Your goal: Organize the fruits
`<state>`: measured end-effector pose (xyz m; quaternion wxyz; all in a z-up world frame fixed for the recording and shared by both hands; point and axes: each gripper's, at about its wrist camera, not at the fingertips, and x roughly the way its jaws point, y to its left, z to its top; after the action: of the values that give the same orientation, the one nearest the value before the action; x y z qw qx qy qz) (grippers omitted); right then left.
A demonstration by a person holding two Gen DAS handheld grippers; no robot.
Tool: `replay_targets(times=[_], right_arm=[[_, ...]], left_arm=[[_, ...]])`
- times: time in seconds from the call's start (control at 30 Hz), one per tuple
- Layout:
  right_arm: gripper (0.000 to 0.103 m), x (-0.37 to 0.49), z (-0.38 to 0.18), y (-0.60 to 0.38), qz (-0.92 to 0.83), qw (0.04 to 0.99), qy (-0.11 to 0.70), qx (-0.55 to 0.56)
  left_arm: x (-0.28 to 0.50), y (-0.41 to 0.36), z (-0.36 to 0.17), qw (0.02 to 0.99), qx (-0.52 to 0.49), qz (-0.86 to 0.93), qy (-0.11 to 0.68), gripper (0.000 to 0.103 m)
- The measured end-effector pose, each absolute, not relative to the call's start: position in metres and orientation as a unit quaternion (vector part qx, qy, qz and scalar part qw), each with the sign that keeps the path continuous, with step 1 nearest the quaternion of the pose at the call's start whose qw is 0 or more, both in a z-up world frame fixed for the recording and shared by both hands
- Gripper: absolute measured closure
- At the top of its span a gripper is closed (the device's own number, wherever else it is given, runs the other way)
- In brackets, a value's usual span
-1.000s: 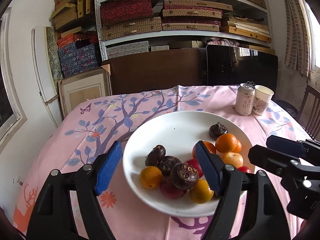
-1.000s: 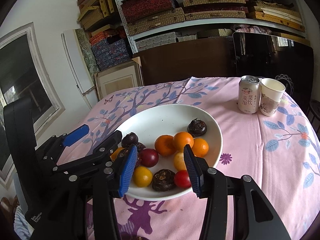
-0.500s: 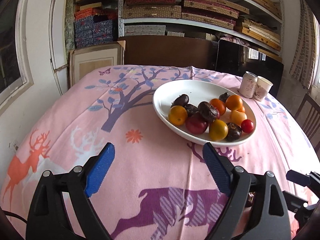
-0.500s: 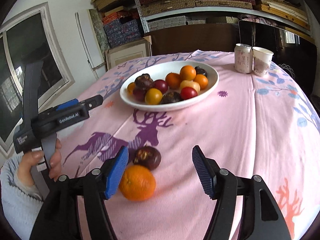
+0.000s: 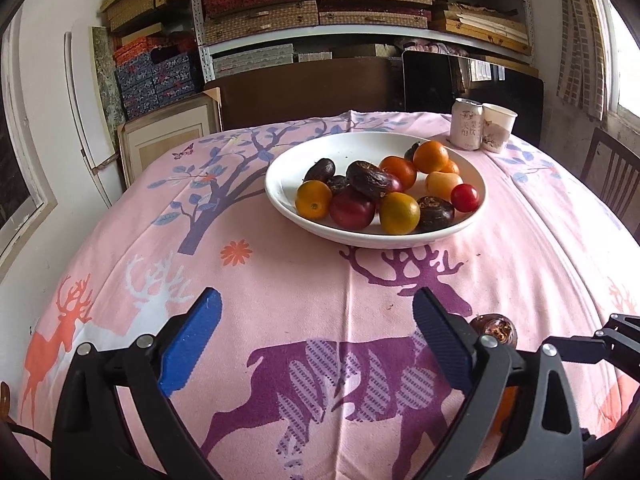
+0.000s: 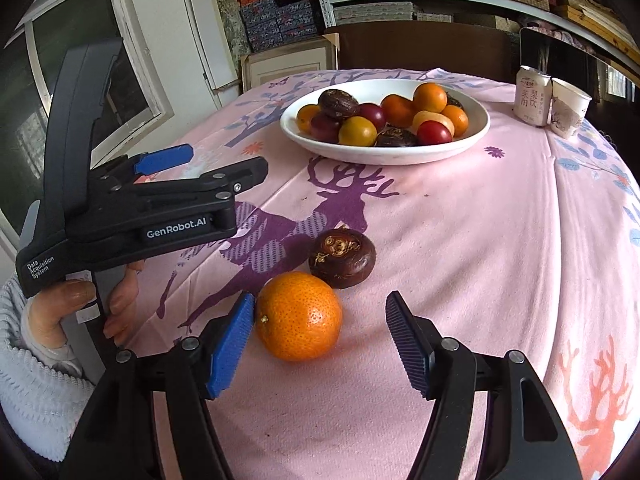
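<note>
Setting: pink tablecloth [image 6: 500, 240] printed with deer and trees; shelves of patterned boxes behind
Plate: white plate [image 6: 472, 136] piled with oranges, red fruits and dark brown fruits; it now sits well back from both grippers, where a second ago they hung right over it
Loose fruit: orange [image 6: 298, 316] and dark brown fruit [image 6: 342, 258] lie on the cloth, touching; a second ago this spot was out of view
Right gripper: right gripper [image 6: 320, 340] part open, blue pad touching the orange's left side, the other pad clear of it; nothing gripped; jaws have just been opening
Left gripper: left gripper [image 5: 316, 340] spread wide over bare cloth, empty; jaws have just been opening
Writing: "GenRobot.AI" and "Data Acquisition System" on the left gripper's body; can [image 6: 532, 96] with Chinese characters, too small to read, beside a paper cup [image 6: 568, 114]
Person: hand [image 6: 76, 308] in a white knitted sleeve on the left handle
</note>
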<state>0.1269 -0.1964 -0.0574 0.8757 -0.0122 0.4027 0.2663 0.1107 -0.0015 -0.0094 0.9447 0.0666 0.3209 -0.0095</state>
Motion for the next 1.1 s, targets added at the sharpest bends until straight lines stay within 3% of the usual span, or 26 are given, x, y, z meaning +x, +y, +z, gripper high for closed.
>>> replay_targets(times=[0.07, 0.1, 0.33, 0.63, 0.67, 0.8, 0.93, 1.0, 1.1], right_arm=[[0.058, 0.124, -0.059, -0.191, 0.287, 0.867, 0.407, -0.015], [0.060, 0.123, -0.058, -0.189, 0.301, 0.862, 0.407, -0.012], [0.061, 0.125, -0.038, -0.217, 0.291, 0.877, 0.380, 0.040], [0.061, 0.142, -0.018, -0.296, 0.197, 0.905, 0.332, 0.178], [0.061, 0.142, -0.019, -0.295, 0.200, 0.904, 0.333, 0.177], [0.061, 0.142, -0.019, -0.291, 0.209, 0.904, 0.334, 0.169], [0.061, 0.141, -0.019, -0.290, 0.206, 0.903, 0.335, 0.171], [0.061, 0.141, -0.019, -0.289, 0.207, 0.903, 0.337, 0.170], [0.061, 0.142, -0.020, -0.289, 0.206, 0.902, 0.338, 0.170]], left_arm=[[0.111, -0.002, -0.010, 0.945, 0.068, -0.010, 0.321, 0.008], [0.111, -0.002, -0.010, 0.945, 0.068, -0.009, 0.321, 0.008], [0.108, -0.011, -0.014, 0.941, 0.075, -0.037, 0.328, 0.008], [0.097, -0.083, -0.032, 0.913, 0.146, -0.131, 0.357, 0.008], [0.098, -0.087, -0.035, 0.909, 0.145, -0.138, 0.366, 0.010], [0.114, -0.086, -0.048, 0.887, 0.116, -0.157, 0.418, 0.039], [0.117, -0.082, -0.050, 0.885, 0.092, -0.165, 0.425, 0.043], [0.115, -0.086, -0.049, 0.885, 0.099, -0.174, 0.421, 0.055], [0.112, -0.088, -0.047, 0.886, 0.101, -0.181, 0.414, 0.062]])
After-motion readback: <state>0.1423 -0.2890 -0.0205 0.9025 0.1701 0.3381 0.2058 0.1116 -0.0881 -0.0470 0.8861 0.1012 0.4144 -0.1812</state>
